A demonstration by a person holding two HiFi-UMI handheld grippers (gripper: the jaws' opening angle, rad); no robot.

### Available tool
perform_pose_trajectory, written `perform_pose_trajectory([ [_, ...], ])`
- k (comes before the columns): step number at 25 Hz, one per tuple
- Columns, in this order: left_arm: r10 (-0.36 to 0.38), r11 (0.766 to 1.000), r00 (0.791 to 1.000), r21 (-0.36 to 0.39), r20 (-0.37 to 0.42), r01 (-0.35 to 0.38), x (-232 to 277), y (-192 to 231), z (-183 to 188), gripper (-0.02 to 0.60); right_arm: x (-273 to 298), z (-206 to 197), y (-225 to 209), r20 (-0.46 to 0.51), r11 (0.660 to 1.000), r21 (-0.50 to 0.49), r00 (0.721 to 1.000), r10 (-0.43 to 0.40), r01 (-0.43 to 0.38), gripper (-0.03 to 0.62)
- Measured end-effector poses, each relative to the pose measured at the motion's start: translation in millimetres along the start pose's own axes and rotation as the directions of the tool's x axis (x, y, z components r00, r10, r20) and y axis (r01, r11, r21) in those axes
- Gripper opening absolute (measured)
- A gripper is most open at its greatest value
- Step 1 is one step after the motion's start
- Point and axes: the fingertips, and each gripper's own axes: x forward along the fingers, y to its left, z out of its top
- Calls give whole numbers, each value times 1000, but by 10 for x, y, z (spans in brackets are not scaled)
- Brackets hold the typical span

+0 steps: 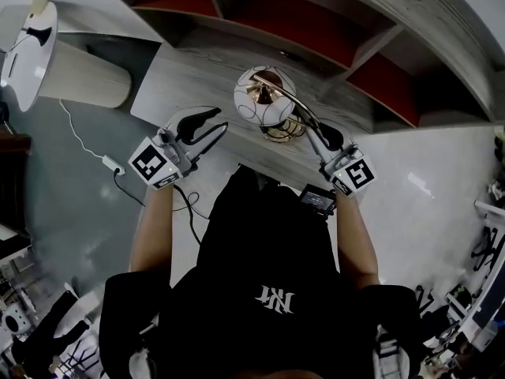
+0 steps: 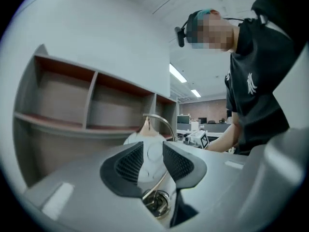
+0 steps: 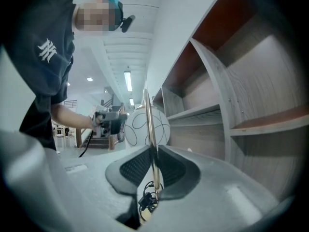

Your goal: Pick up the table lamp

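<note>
The table lamp has a white globe shade (image 1: pixel 264 95) with dark line patterns, a curved copper stem (image 3: pixel 149 129) and a round metal base (image 1: pixel 282 130) on the grey table (image 1: pixel 177 77). My right gripper (image 1: pixel 317 133) is shut on the thin stem, whose rod runs up between the pads (image 3: pixel 153 166); a bundled cord (image 3: pixel 146 200) hangs below. My left gripper (image 1: pixel 211 123) hovers left of the globe, open and apart from it. In the left gripper view the globe (image 2: pixel 150 154) and base (image 2: pixel 157 202) show through the gap between its jaws (image 2: pixel 152 148), which hold nothing.
A shelf unit (image 1: pixel 316 30) with red-brown compartments stands right behind the lamp. A pale cylinder (image 1: pixel 87 73) lies at the left. A white cable with a plug (image 1: pixel 110 164) trails on the floor beside the table. The person's body fills the near side.
</note>
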Motion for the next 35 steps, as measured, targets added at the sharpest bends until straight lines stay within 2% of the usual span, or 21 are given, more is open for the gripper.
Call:
perform_pose_trajectory([
  [3, -136, 986, 990, 90, -26, 138, 189, 47, 524, 140, 0, 10, -4, 2, 1000, 14, 1000, -8, 8, 48],
  [5, -231, 964, 971, 120, -65, 237, 338, 83, 696, 138, -8, 13, -4, 4, 1000, 25, 1000, -17, 17, 48],
  [7, -329, 934, 939, 116, -98, 339, 470, 90, 768, 138, -13, 14, -7, 2, 999, 35, 1000, -25, 25, 49],
  [10, -453, 876, 878, 105, -155, 471, 617, 34, 758, 141, 2, 14, 3, -9, 998, 42, 999, -35, 36, 49],
  [12, -503, 844, 844, 103, -185, 526, 701, 18, 739, 159, 6, 13, 4, -19, 998, 42, 999, -41, 42, 49],
  [15, -548, 813, 813, 102, -198, 573, 788, 57, 768, 147, 9, 14, 0, -33, 998, 38, 998, -52, 53, 49],
  [19, -613, 757, 751, 91, -245, 647, 824, 23, 703, 153, 16, 21, -10, -39, 996, 41, 997, -74, 75, 49],
  [27, -669, 706, 696, 71, -259, 705, 897, 21, 545, 109, 11, 15, -39, -37, 994, 56, 995, -96, 98, 51],
  [31, -673, 706, 697, 65, -249, 705, 914, 32, 562, 69, 18, 16, -38, -31, 993, 61, 995, -99, 101, 51],
  [35, -670, 708, 701, 75, -245, 702, 946, -2, 577, 63, -8, 18, -44, -32, 994, 55, 995, -97, 99, 50],
])
